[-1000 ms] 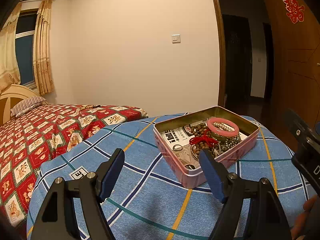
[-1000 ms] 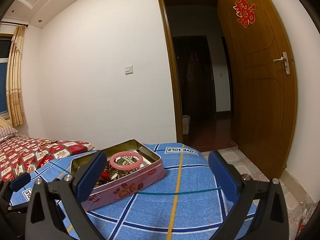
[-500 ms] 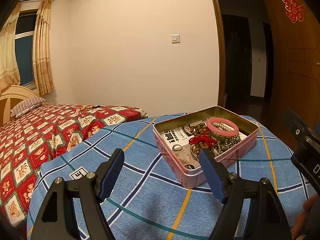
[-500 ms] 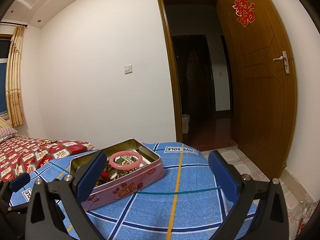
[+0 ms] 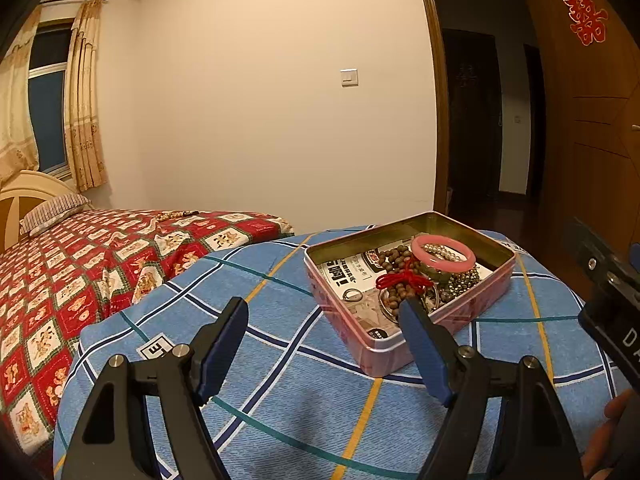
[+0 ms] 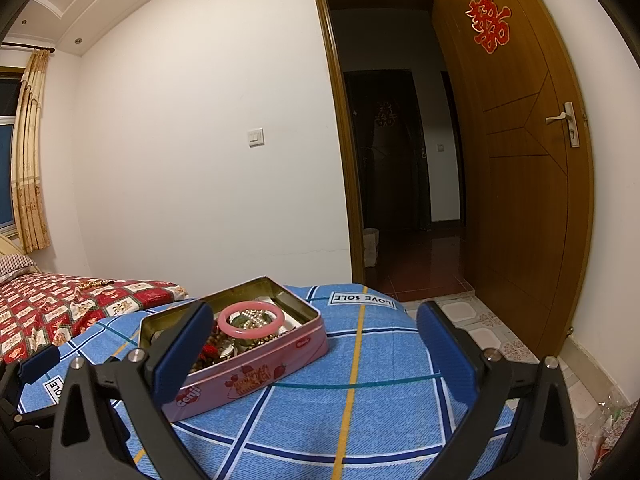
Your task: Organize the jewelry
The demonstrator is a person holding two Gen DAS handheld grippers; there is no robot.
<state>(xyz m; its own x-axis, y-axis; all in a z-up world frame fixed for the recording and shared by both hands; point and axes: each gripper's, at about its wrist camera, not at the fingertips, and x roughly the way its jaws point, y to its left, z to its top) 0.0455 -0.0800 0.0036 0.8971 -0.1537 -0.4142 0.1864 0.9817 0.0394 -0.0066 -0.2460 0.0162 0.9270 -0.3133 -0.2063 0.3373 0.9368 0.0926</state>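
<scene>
Setting: bedroom; bed (image 5: 100, 264) with red patterned cover, blue plaid blanket (image 5: 280, 380) over its near end.
Tin: pink rectangular tin (image 5: 384, 348), lid off, sits on the blue plaid blanket; seen in both wrist views (image 6: 256, 376).
Tin contents: pink bangle (image 5: 443, 249) lying on top; under and beside it a string of brown wooden beads (image 5: 390, 258), a red knotted cord (image 5: 402, 280), silver bead strand (image 5: 464, 280), a small ring (image 5: 352, 295); printed paper lines the bottom.
Bangle, right view: pink bangle (image 6: 252, 318) rests on the pile toward the far end of the tin.
Left tool: left tool (image 5: 324, 328) jaws wide apart, nothing between them; right fingertip overlaps the tin's near rim in the picture, contact cannot be told.
Right tool: right tool (image 6: 316, 328) jaws wide apart, empty; tin lies between the jaws toward the left finger, not gripped.
Loose item: a beaded string (image 5: 176, 214) lies on the red cover, well apart from the tin.
Background: open wooden door (image 6: 528, 184) with red paper cutting.
</scene>
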